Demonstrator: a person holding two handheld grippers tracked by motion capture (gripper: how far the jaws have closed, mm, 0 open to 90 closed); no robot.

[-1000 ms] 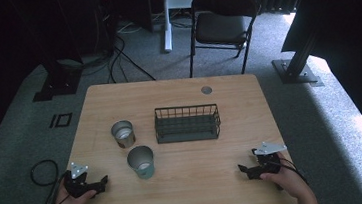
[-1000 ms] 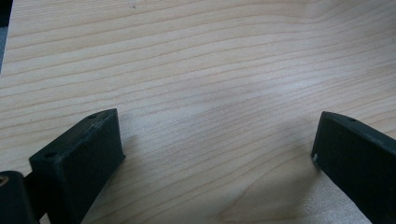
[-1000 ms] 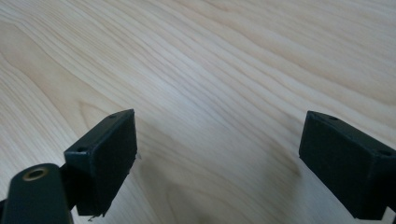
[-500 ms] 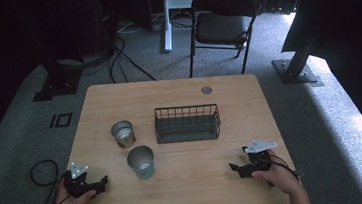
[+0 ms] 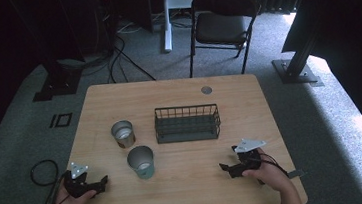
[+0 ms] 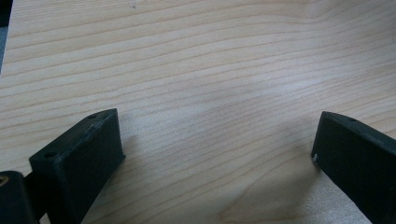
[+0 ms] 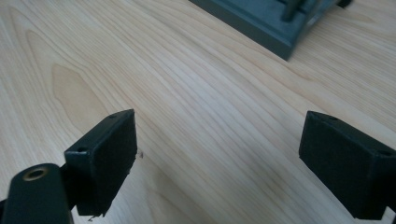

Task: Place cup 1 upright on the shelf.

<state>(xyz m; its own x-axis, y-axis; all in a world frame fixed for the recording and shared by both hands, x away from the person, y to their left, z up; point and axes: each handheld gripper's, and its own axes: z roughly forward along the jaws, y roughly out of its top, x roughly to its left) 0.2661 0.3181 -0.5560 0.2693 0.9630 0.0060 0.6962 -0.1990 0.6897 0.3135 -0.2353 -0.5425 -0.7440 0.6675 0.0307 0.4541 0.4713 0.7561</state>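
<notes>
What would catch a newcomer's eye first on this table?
A dark wire basket stands mid-table on the pale wooden table. Left of it stand two round metal cups. The open left gripper and open right gripper rest near the front corners.

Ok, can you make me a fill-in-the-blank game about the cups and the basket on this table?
1. The number of metal cups on the table is ____.
2. The wire basket has ____ inside it.
3. The cup nearer the person stands closer to the ____ gripper.
4. The fingers of the left gripper and the right gripper are spread ____, with bare wood between them.

Missing words: two; nothing; left; open
</notes>
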